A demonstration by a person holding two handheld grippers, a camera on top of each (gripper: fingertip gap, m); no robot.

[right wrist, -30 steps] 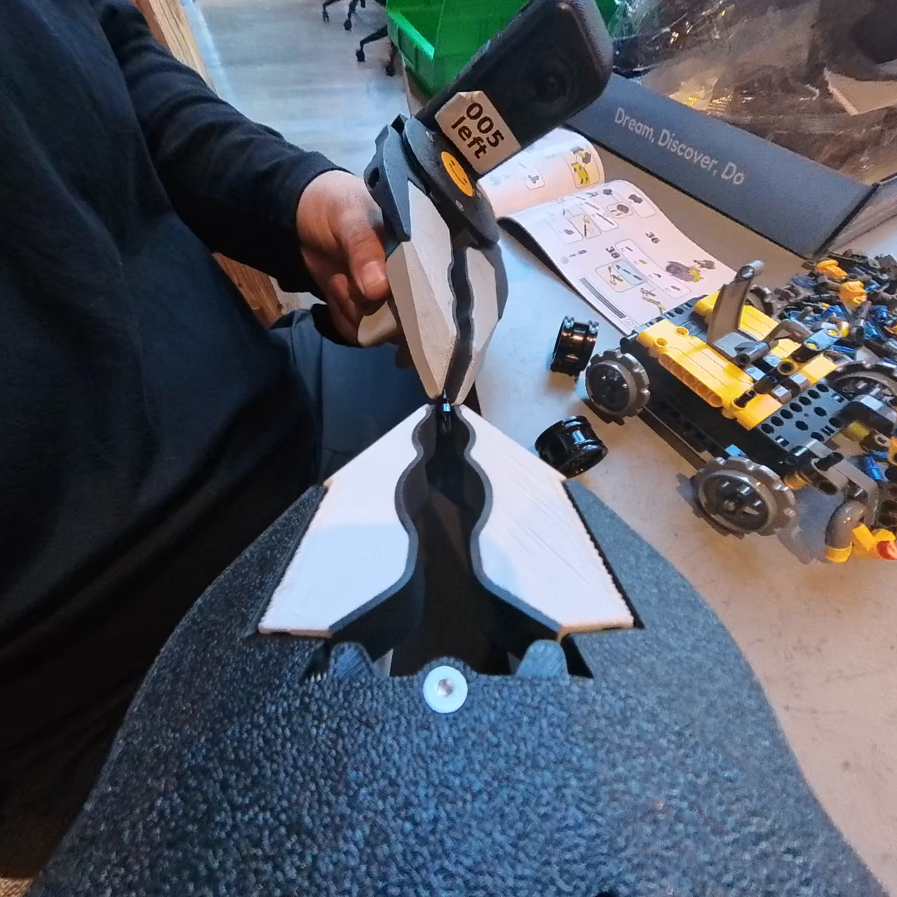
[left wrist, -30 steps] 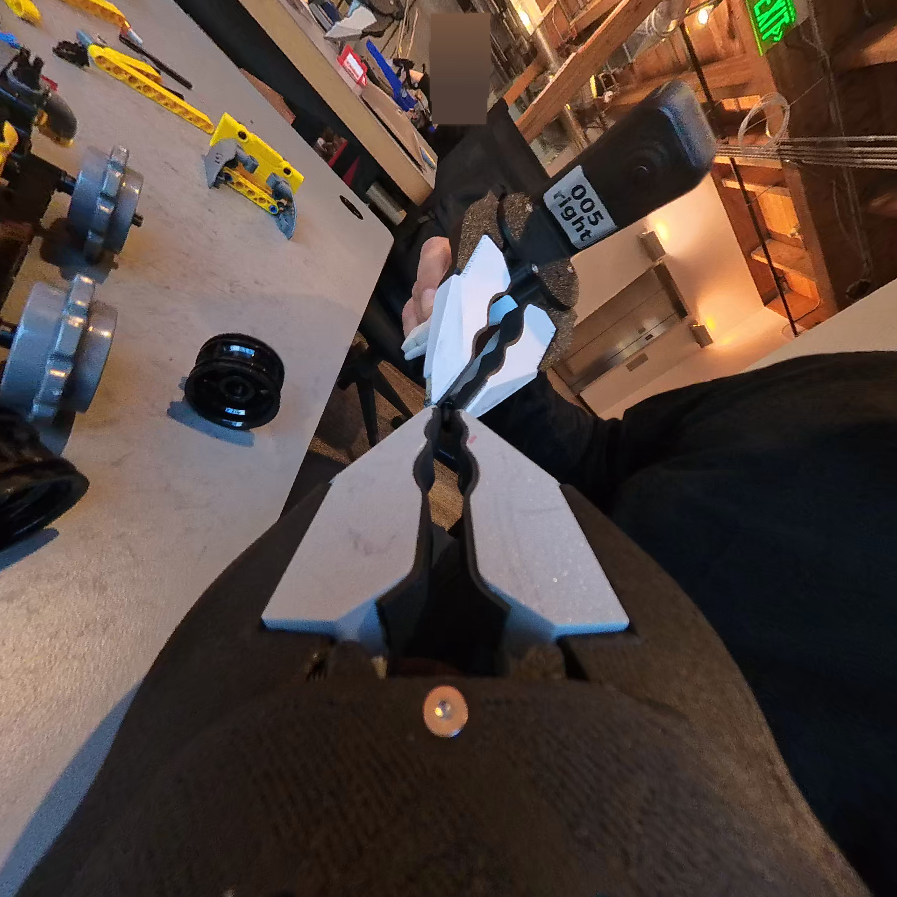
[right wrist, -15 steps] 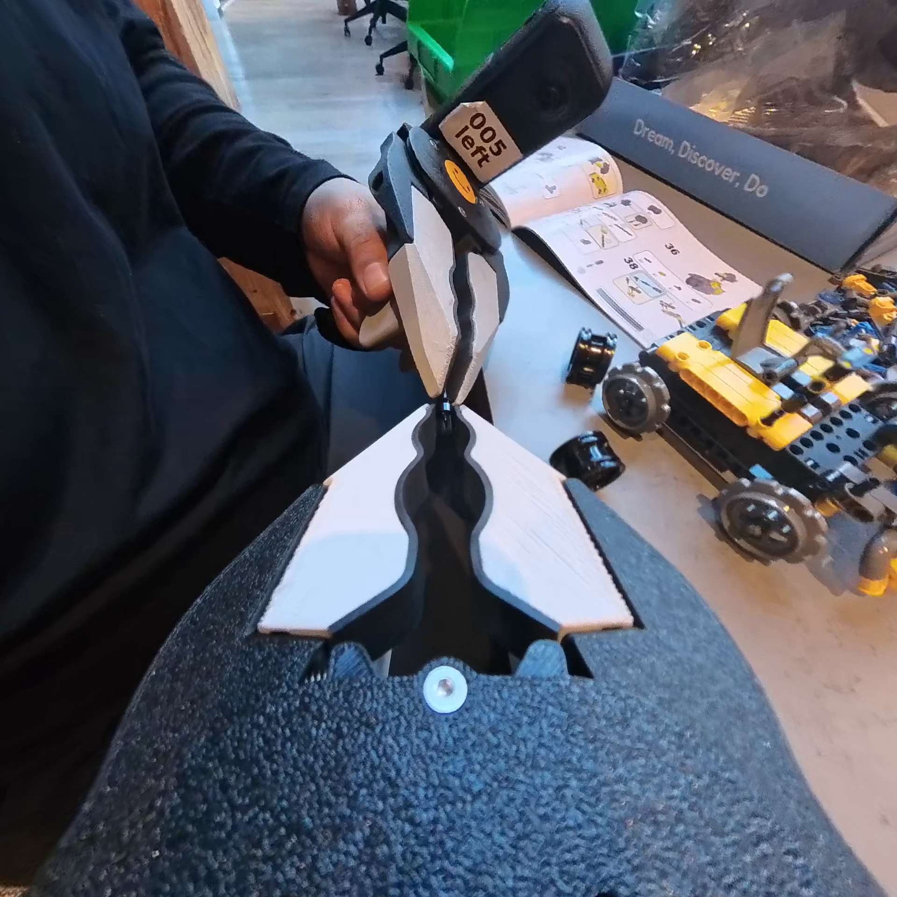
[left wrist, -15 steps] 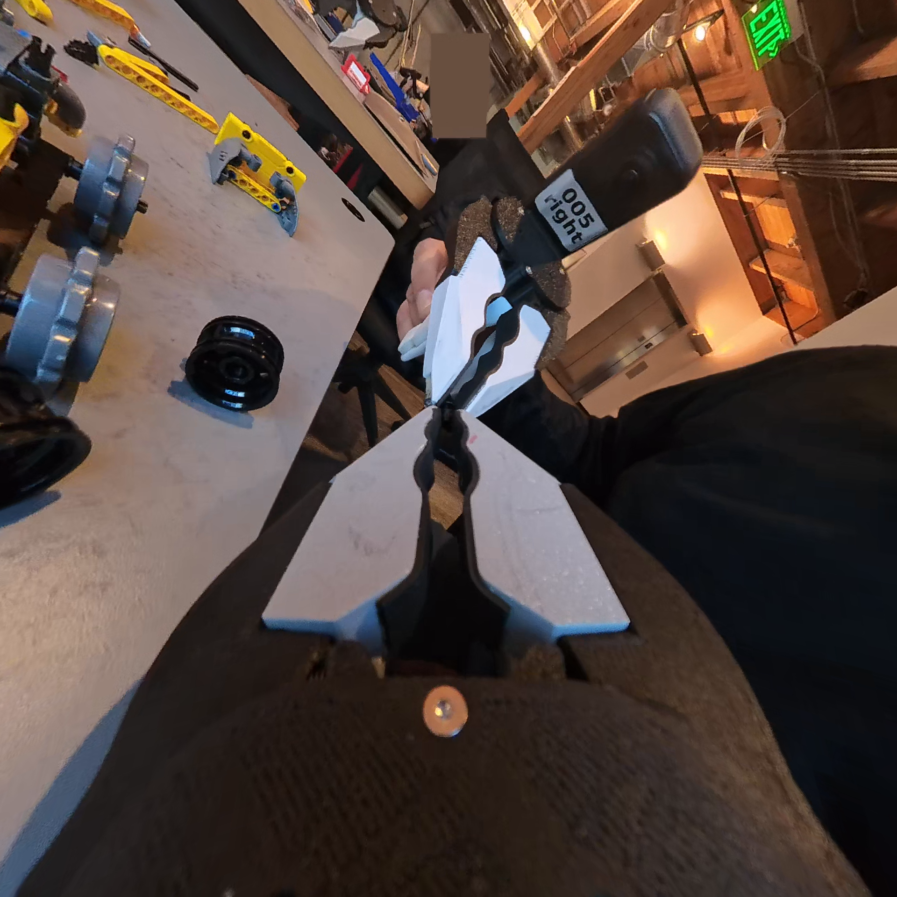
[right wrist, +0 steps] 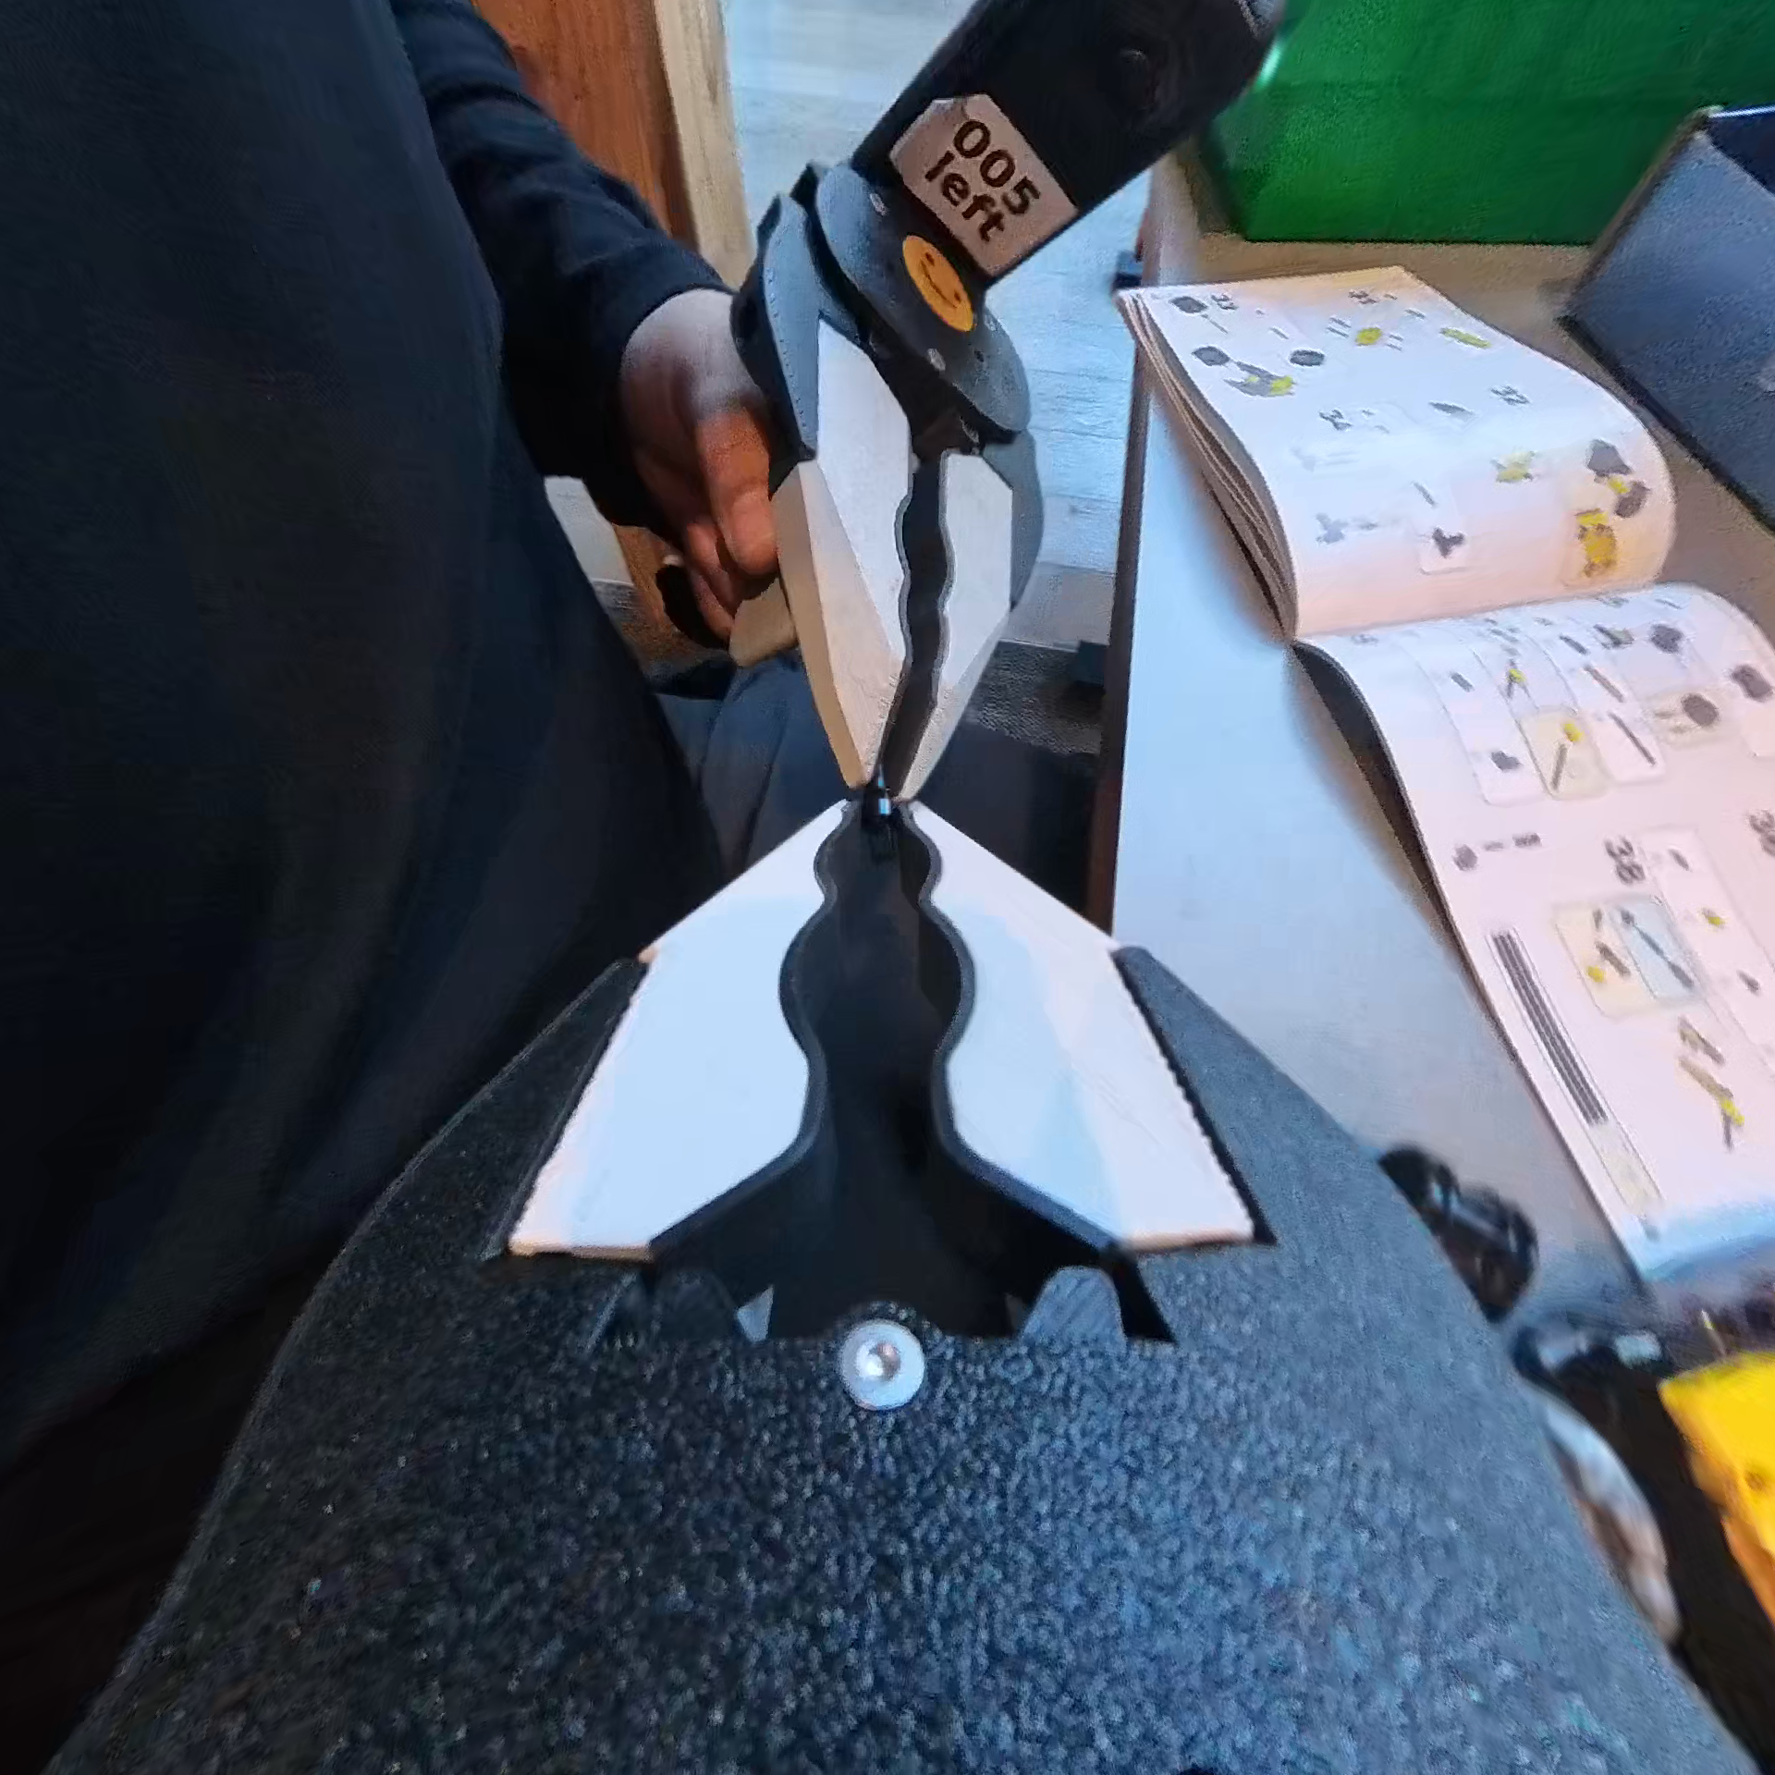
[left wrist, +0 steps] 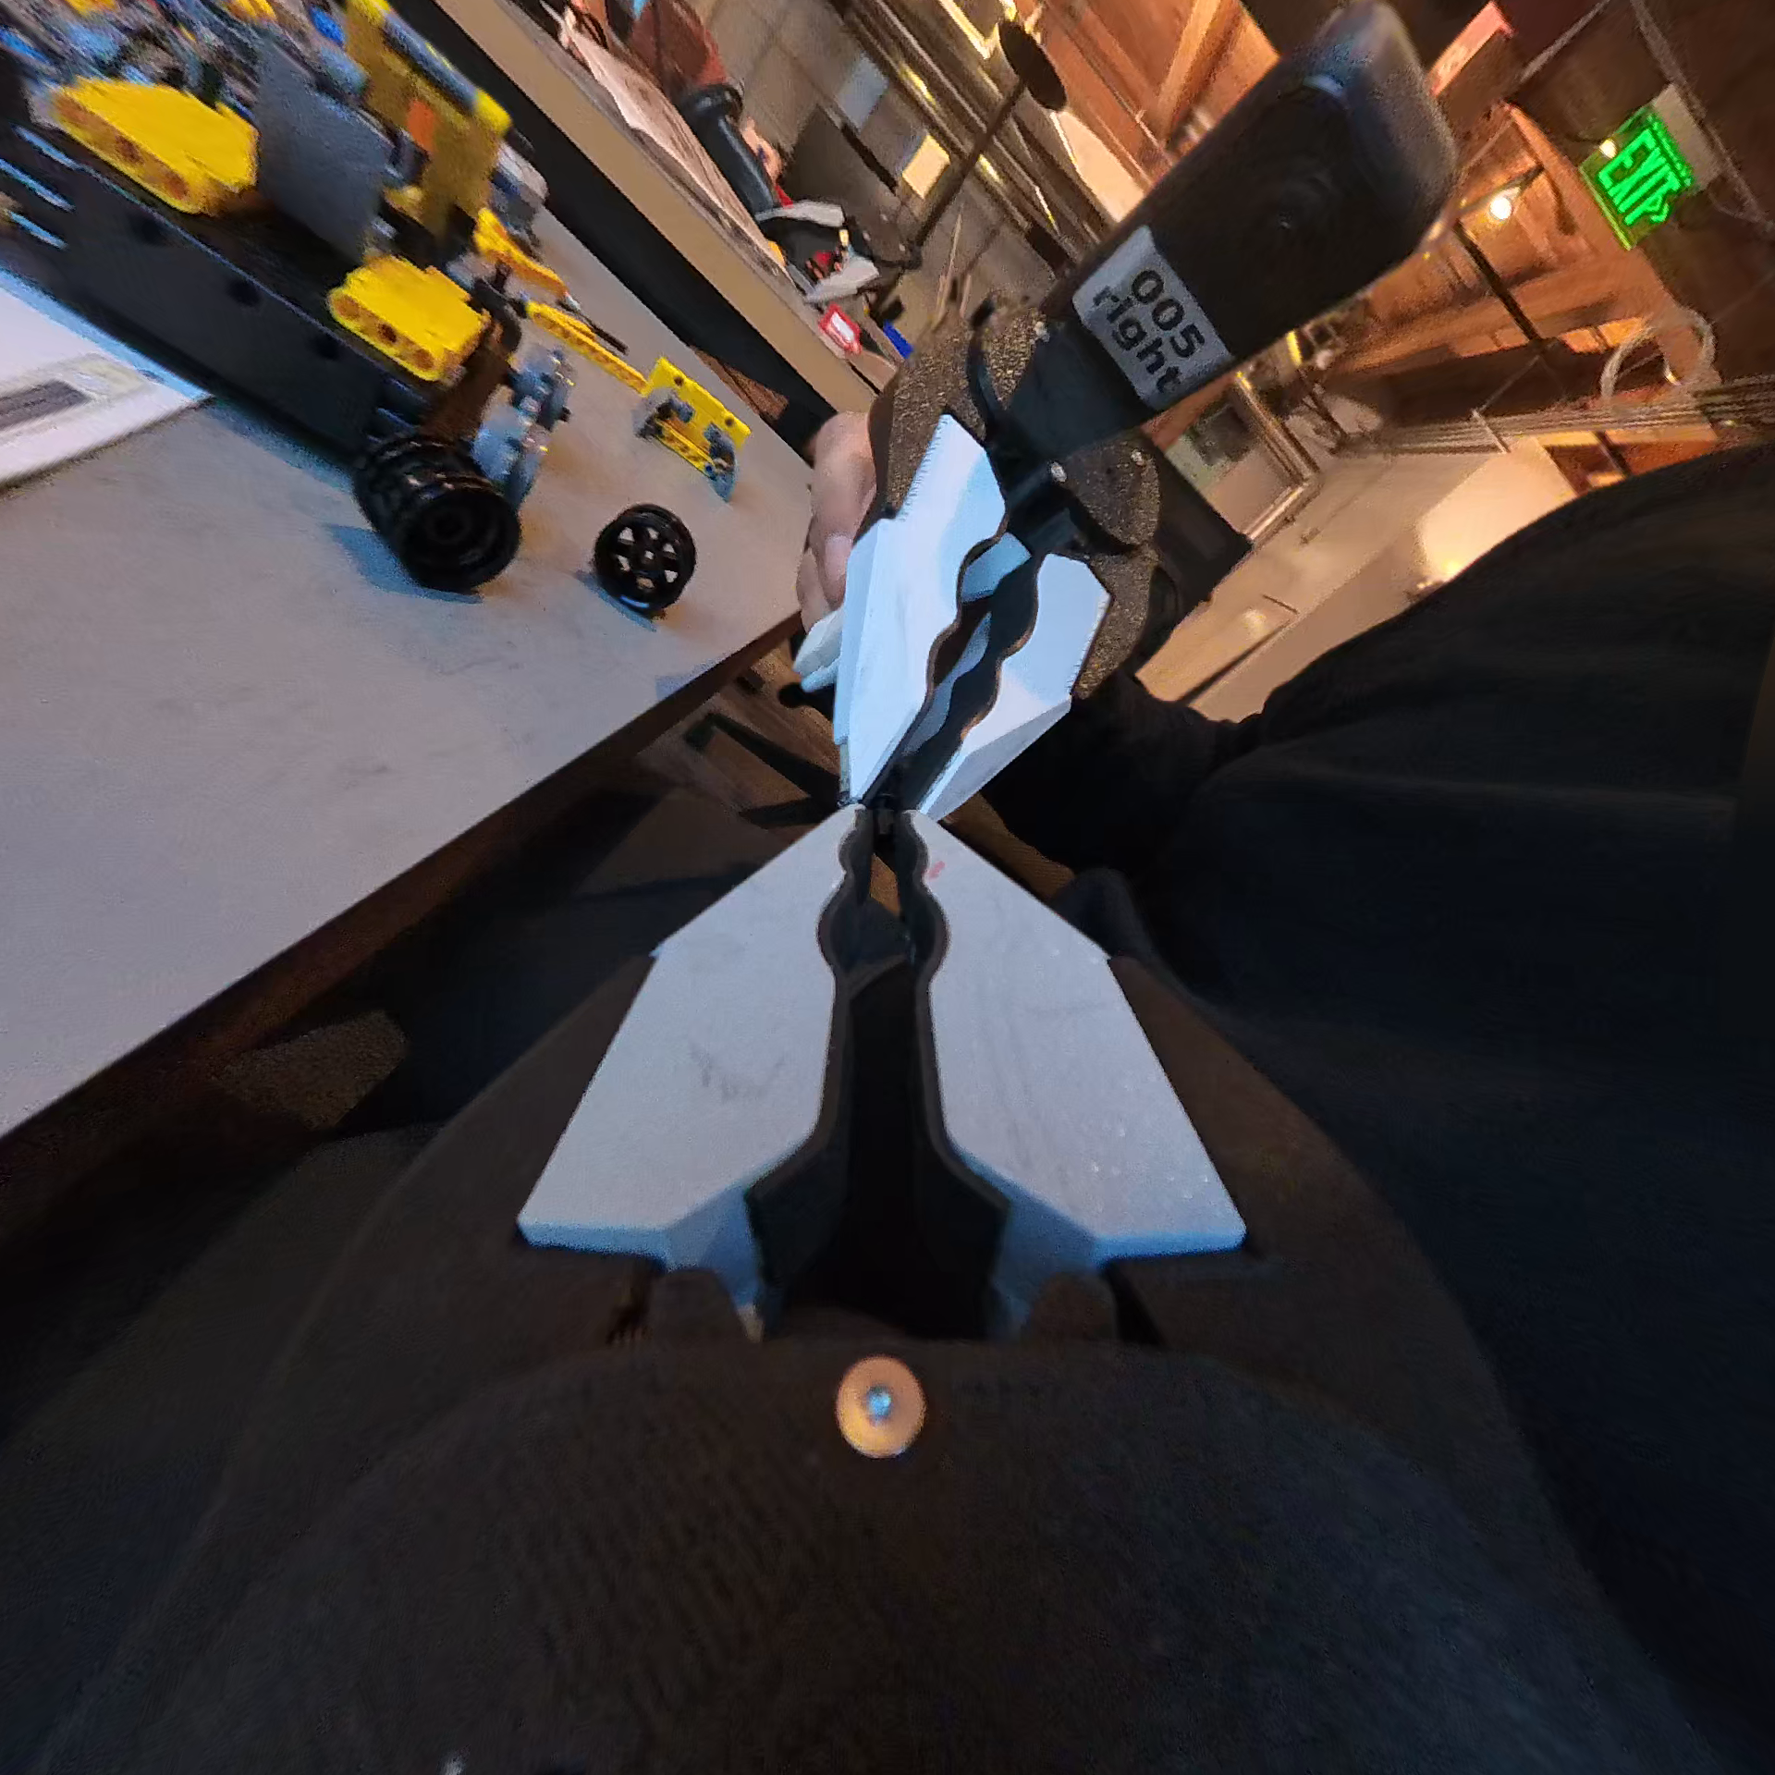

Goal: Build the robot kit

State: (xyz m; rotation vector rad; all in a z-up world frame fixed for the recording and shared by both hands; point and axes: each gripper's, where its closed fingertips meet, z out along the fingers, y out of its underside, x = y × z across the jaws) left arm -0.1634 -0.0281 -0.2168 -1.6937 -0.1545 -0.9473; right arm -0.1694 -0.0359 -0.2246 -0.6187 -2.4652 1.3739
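Observation:
My left gripper (left wrist: 876, 828) and my right gripper (right wrist: 876, 816) meet tip to tip in the air, off the table edge and in front of a person in dark clothing. A small black pin (right wrist: 876, 803) sits between the two pairs of tips, and both grippers are shut on it. The pin also shows in the left wrist view (left wrist: 874, 816) as a thin dark sliver. The right gripper (left wrist: 869, 792) comes in from above in the left wrist view. The left gripper (right wrist: 879, 783) does the same in the right wrist view. A bare hand holds each.
A grey table (left wrist: 240, 692) holds a yellow and black brick vehicle (left wrist: 288, 250), a loose black rim (left wrist: 658, 555) and small yellow parts (left wrist: 696, 423). An open instruction booklet (right wrist: 1441, 615) lies near the table edge, with a green bin (right wrist: 1460, 125) behind it. Left and right tips are no more than a few centimetres apart.
Both grippers stayed joined tip to tip and swung together. The vehicle now lies farther off in the left wrist view, and the booklet has replaced it in the right wrist view.

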